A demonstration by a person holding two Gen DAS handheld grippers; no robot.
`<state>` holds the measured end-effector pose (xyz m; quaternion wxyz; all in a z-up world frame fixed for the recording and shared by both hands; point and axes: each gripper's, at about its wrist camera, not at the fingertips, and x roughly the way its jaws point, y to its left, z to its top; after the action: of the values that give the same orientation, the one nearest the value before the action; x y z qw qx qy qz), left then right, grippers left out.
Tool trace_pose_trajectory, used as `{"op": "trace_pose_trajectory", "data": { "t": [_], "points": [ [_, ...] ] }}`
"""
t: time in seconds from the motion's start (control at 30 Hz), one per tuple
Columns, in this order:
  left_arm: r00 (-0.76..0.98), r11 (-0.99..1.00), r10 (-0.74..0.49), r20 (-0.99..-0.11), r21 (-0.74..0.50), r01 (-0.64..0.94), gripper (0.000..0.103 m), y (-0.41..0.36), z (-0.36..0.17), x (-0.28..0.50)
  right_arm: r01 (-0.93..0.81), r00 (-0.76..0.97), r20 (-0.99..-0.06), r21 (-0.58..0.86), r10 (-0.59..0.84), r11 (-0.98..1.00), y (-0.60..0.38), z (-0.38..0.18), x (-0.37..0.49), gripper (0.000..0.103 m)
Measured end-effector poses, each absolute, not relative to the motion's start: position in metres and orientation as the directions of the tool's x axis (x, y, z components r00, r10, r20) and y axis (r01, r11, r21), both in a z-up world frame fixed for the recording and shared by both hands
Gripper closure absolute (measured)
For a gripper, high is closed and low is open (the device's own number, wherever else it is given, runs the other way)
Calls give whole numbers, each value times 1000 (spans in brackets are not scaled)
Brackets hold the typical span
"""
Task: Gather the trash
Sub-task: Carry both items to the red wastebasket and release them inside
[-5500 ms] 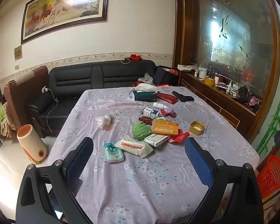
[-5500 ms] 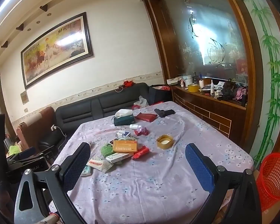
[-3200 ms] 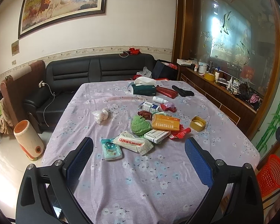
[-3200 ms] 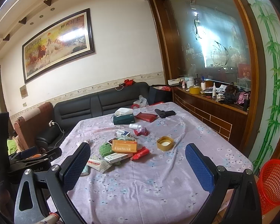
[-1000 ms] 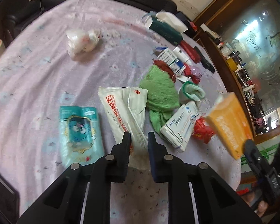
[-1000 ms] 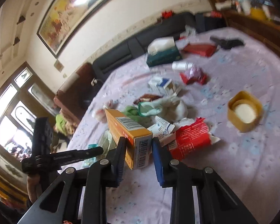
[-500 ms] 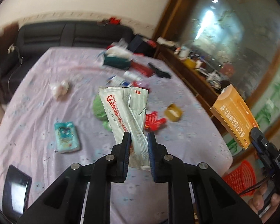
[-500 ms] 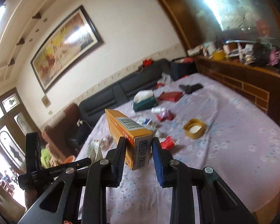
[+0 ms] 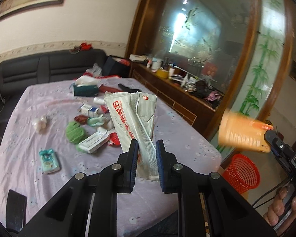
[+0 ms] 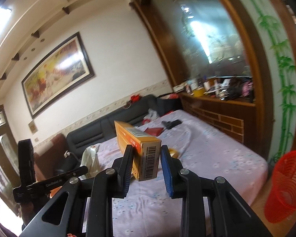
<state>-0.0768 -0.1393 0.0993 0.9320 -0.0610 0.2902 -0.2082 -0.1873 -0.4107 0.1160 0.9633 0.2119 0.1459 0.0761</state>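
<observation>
My left gripper [image 9: 147, 154] is shut on a white wrapper with red lettering [image 9: 131, 116] and holds it in the air above the table's near right corner. My right gripper [image 10: 146, 162] is shut on an orange box with a barcode [image 10: 142, 148], also in the air. The box shows blurred in the left wrist view [image 9: 244, 133], to the right of the table. A red mesh basket [image 9: 241, 172] stands on the floor past the table's right corner; it also shows in the right wrist view [image 10: 286, 185].
The table with the purple flowered cloth [image 9: 49, 106] carries a green cloth [image 9: 75, 132], a teal packet [image 9: 49, 161], a white box [image 9: 93, 141], a tissue box [image 9: 85, 89] and other litter. A dark sofa [image 9: 39, 69] stands behind it and a wooden sideboard [image 9: 177, 96] to the right.
Both grippers closed on their items about a second ago and lifted them off the table. Since then both have swung right, toward the red basket.
</observation>
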Motion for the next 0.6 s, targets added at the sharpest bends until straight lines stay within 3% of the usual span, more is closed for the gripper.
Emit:
{"op": "trace_pose_trajectory", "data": {
  "t": [0.27,0.6],
  "points": [
    [708,874,-481,-517,-223,431,86,-167,101,-90,23,968,-238,404,81,914,-433,117,-220,79],
    [652,850,-513,-558,-226,475,86,-194,91,-85,-17,960,-244,430,135,903,-433,107,-200,80]
  ]
}}
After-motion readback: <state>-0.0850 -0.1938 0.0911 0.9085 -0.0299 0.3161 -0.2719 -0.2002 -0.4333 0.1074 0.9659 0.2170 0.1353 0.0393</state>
